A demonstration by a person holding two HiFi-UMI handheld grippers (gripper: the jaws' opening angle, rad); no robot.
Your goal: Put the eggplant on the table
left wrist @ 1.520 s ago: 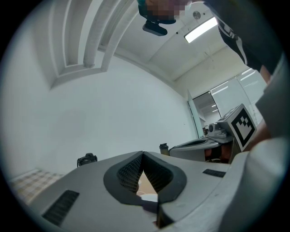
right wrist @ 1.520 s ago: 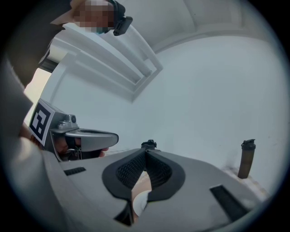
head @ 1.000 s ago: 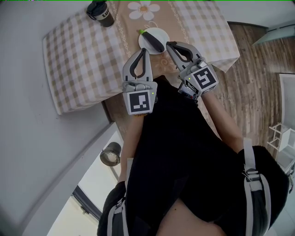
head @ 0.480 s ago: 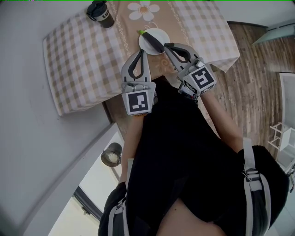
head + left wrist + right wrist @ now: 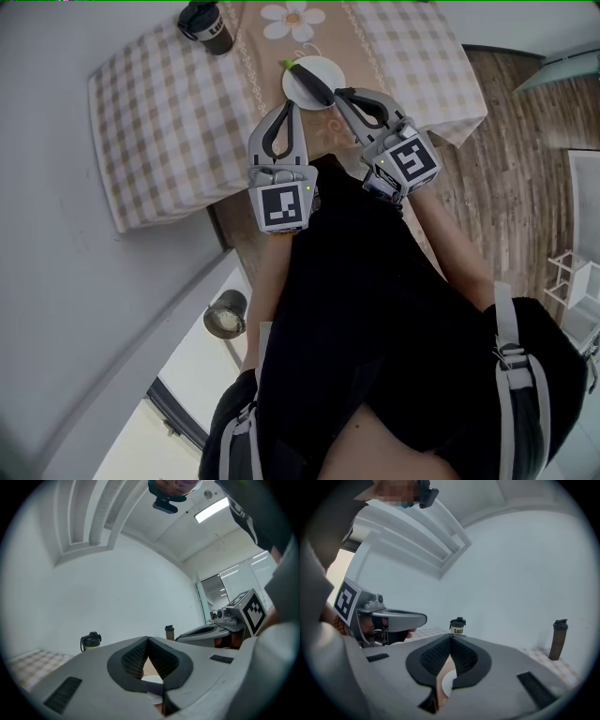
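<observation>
Both hand-held tools were seen held side by side at the near edge of the table [image 5: 169, 112], which was covered with a checked cloth. The left gripper [image 5: 289, 103] was shown with its two jaws brought together at the tips, only the hollow behind the pads left between them, and nothing was held there. The right gripper [image 5: 340, 92] was likewise closed tip to tip and empty.

The eggplant [image 5: 312, 84], dark with a green stem, was found lying on a white plate [image 5: 330, 67] just ahead of the two tips, a little to the right of the left gripper and to the left of the right one. Its dark end lay just beside the right gripper's tip; whether the two touched could not be told. A sliver of the plate was visible through the hollow of the right gripper's jaws.

A dark lidded cup [image 5: 206, 23] was placed well ahead of the left gripper and off to its left. Wooden floor [image 5: 516, 159] was seen to the right of the right gripper
</observation>
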